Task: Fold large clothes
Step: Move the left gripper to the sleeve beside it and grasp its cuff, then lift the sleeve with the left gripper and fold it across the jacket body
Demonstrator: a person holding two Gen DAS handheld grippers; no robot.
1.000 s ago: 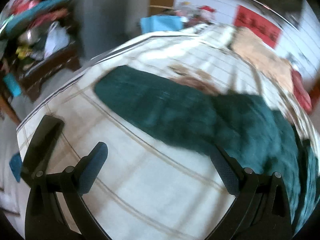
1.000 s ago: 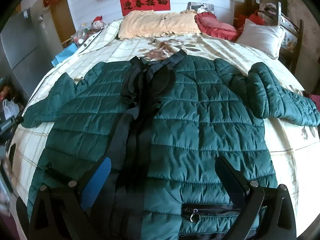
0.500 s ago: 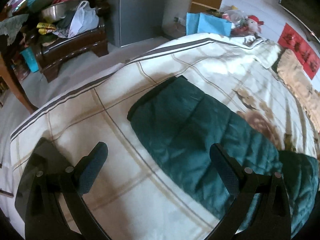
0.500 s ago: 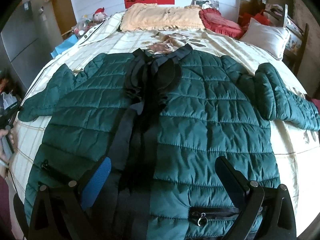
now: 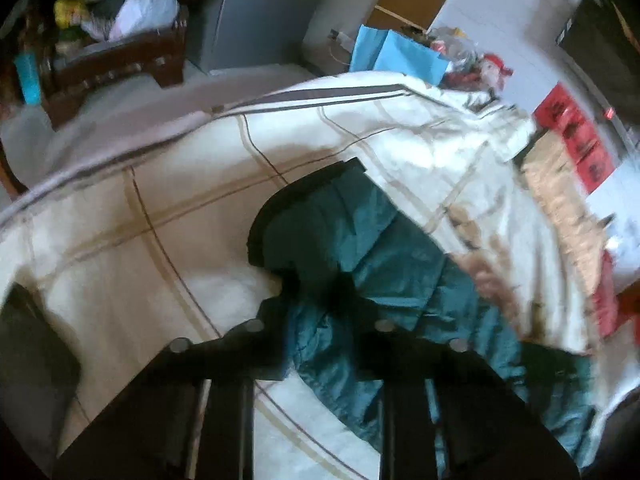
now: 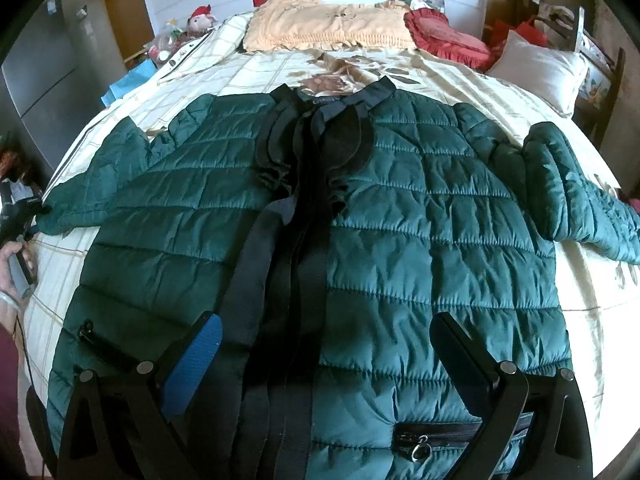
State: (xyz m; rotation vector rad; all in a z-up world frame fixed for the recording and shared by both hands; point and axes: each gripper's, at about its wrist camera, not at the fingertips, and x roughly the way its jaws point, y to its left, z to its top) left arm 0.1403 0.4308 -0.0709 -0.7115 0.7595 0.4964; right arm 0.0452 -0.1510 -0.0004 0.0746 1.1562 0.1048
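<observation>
A dark green quilted jacket with black front trim lies spread face up on the bed. Its left sleeve reaches toward the bed's left edge; its right sleeve lies bent at the right. My left gripper is shut on the left sleeve near its black cuff, and the cloth bunches between the jaws. It also shows in the right wrist view at the sleeve end. My right gripper is open and empty above the jacket's hem.
Pillows and a red cushion lie at the bed's head, a white pillow at the right. A grey cabinet, a cluttered wooden bench and a blue bag stand left of the bed.
My left gripper has moved in over the sleeve and shut on it near the cuff. My right gripper has stayed open above the hem, shifting slightly forward.
</observation>
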